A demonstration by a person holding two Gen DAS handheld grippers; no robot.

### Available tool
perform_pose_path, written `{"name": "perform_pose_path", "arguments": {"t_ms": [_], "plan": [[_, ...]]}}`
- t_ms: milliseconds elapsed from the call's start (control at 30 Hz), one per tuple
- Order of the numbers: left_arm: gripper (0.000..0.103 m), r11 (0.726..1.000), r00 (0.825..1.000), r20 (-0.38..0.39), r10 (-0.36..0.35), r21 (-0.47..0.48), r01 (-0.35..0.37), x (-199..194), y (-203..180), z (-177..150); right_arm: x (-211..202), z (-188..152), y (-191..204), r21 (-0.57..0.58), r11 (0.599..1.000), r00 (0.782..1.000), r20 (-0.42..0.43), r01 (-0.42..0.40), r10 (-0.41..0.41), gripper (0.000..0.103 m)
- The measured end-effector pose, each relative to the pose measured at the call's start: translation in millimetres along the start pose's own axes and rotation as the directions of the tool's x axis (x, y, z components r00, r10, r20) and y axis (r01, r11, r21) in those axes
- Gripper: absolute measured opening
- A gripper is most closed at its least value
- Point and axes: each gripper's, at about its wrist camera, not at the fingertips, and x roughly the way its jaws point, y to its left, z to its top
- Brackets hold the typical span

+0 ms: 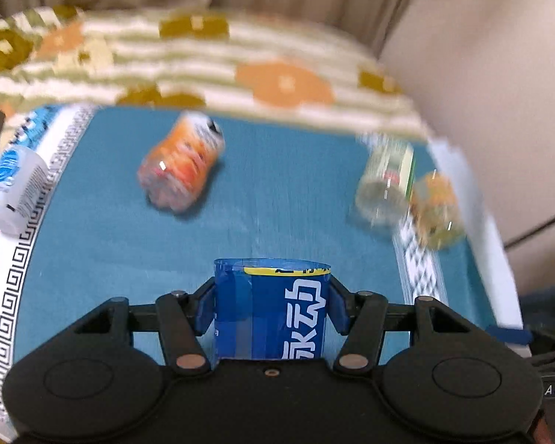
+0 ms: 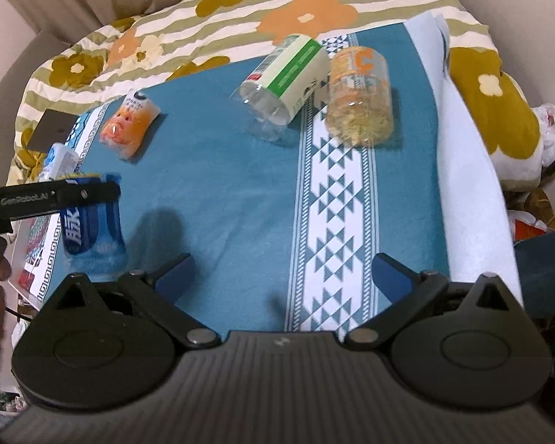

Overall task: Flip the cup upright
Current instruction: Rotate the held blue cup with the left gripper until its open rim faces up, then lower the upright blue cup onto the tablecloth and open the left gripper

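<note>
Blue pads of the left gripper (image 1: 272,301) are clamped on either side of the blue cup (image 1: 272,307), a cut-down blue bottle section with white characters and a yellow band near its far rim. In the right wrist view the same cup (image 2: 90,222) sits in the grip at the left edge of the blue cloth (image 2: 222,192), its long axis near vertical; whether its base touches the cloth or hangs just above cannot be told. The left wrist view is smeared with motion blur, so the hand appears to be mid-swing.

The right gripper (image 2: 283,277) hangs over the cloth with its fingers spread wide and nothing between them, well apart from the cup.

Risks, as judged:
- The cup wall looks thin and pliable. A hard squeeze could buckle it; a light one could let it rotate or slip during the turn.
- Release before the base is flat on the soft, quilted surface would likely tip it back over.
- The white bottle (image 2: 57,161) lies just beside and behind the cup; a wide swing could knock it.

Farther out, lying on their sides and clear of the work: an orange bottle (image 1: 183,162), a clear bottle with a green label (image 2: 285,77), and an orange-lettered jar (image 2: 360,96) next to it. A floral quilt (image 2: 240,0) lies beyond the cloth.
</note>
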Motion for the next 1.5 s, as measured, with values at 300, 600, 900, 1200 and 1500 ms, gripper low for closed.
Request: {"name": "perform_pose_path", "arguments": {"t_ms": [300,600,900,1200,1500], "plan": [[0.063,0.999,0.93,0.368,-0.012,0.042,-0.003,9,12,-42,14,-17,24,-0.091,0.993,0.996,-0.017,0.081,-0.083,0.103],[0.064,0.998,0.877,0.48,-0.009,0.057,-0.021,22,19,-69,28,-24,34,-0.118,0.988,0.994,-0.006,0.104,-0.105,0.103],[0.064,0.994,0.918,0.397,0.017,0.093,-0.058,6,16,-75,28,-26,43,-0.13,0.989,0.997,-0.006,0.072,-0.073,0.103],[0.068,0.984,0.951,0.306,0.042,0.151,-0.092,6,9,-74,25,-29,43,-0.129,0.989,0.997,0.009,0.071,-0.07,0.103],[0.093,0.98,0.95,0.309,0.053,0.165,-0.108,2,6,-71,18,-34,39,-0.111,0.991,0.997,0.021,0.073,-0.071,0.103]]}}
